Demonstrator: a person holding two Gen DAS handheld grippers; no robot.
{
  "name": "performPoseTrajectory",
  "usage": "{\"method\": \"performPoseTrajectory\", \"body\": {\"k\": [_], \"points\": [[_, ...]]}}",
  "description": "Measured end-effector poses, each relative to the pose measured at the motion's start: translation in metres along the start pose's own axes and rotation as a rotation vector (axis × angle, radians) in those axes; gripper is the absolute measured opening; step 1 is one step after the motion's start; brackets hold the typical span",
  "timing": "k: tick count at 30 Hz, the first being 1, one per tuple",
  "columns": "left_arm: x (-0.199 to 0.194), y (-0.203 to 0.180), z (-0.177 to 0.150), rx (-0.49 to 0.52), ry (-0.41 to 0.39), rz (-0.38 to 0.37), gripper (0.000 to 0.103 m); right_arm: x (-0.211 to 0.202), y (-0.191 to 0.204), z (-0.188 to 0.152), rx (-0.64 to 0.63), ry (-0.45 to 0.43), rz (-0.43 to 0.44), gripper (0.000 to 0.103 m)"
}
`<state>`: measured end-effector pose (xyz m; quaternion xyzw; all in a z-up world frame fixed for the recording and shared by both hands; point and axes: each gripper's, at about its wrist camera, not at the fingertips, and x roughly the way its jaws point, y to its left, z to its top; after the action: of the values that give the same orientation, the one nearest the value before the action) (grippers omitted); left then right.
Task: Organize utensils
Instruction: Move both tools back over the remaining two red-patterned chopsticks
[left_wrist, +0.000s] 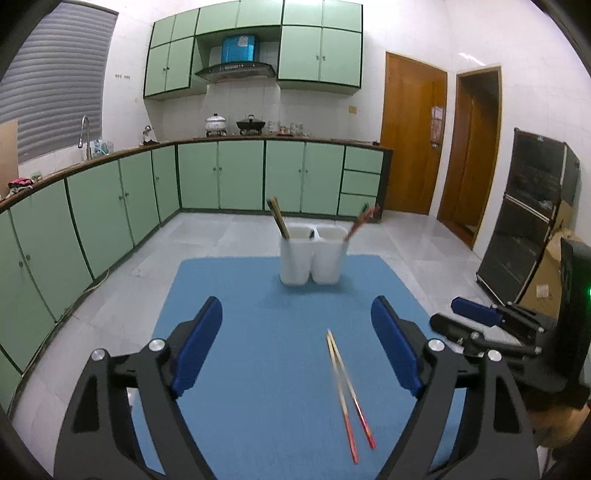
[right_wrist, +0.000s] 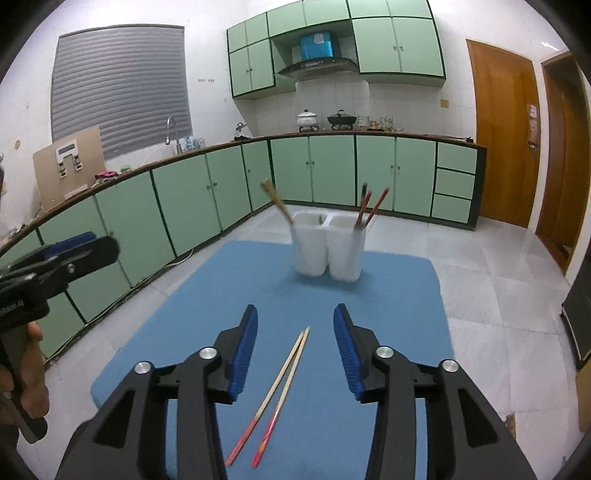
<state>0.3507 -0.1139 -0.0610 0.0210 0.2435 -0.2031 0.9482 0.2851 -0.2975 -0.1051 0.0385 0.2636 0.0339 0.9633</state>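
Observation:
A pair of pale chopsticks with red ends (left_wrist: 347, 391) lies on the blue mat (left_wrist: 258, 332), also in the right wrist view (right_wrist: 277, 391). A white two-cell holder (left_wrist: 313, 254) stands at the mat's far end, with brown chopsticks (left_wrist: 279, 219) in its left cell and red chopsticks (left_wrist: 362, 219) in its right cell; it also shows in the right wrist view (right_wrist: 328, 251). My left gripper (left_wrist: 297, 314) is open and empty, above the mat, left of the loose pair. My right gripper (right_wrist: 295, 321) is open and empty, with the loose pair between its fingers below.
Green kitchen cabinets (left_wrist: 236, 173) line the far wall and left side. Wooden doors (left_wrist: 410, 140) stand at the right. A dark rack (left_wrist: 528, 214) stands on the floor to the right of the mat. My right gripper shows in the left wrist view (left_wrist: 480, 321).

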Motion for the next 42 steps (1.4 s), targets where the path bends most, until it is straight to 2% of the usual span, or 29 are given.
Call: {"method": "performPoseTrajectory", "body": {"k": [5, 10, 14, 22, 29, 33, 36, 40, 42], "points": [[-0.007, 0.005, -0.030, -0.023, 0.038, 0.010, 0.085, -0.002, 0.014, -0.057, 0.010, 0.052, -0.022, 0.047], [-0.014, 0.026, -0.071, -0.064, 0.050, 0.039, 0.086, 0.013, 0.009, -0.121, 0.116, 0.145, -0.048, 0.047], [-0.017, 0.041, -0.100, -0.104, 0.081, 0.062, 0.086, 0.023, 0.012, -0.153, 0.152, 0.196, -0.051, 0.047], [-0.023, 0.058, -0.135, -0.146, 0.122, 0.090, 0.086, 0.034, 0.029, -0.164, 0.101, 0.199, -0.050, 0.047], [-0.025, 0.059, -0.142, -0.145, 0.129, 0.094, 0.087, 0.056, 0.036, -0.162, 0.050, 0.199, -0.062, 0.046], [-0.021, 0.056, -0.143, -0.145, 0.140, 0.092, 0.087, 0.063, 0.036, -0.162, 0.021, 0.183, -0.084, 0.043], [-0.016, 0.054, -0.147, -0.141, 0.153, 0.088, 0.087, 0.067, 0.035, -0.161, -0.005, 0.170, -0.102, 0.034], [-0.008, 0.048, -0.155, -0.135, 0.175, 0.077, 0.087, 0.068, 0.020, -0.159, 0.024, 0.164, -0.118, 0.008], [-0.005, 0.044, -0.157, -0.131, 0.183, 0.071, 0.087, 0.067, 0.012, -0.159, 0.042, 0.160, -0.130, 0.006]]}}
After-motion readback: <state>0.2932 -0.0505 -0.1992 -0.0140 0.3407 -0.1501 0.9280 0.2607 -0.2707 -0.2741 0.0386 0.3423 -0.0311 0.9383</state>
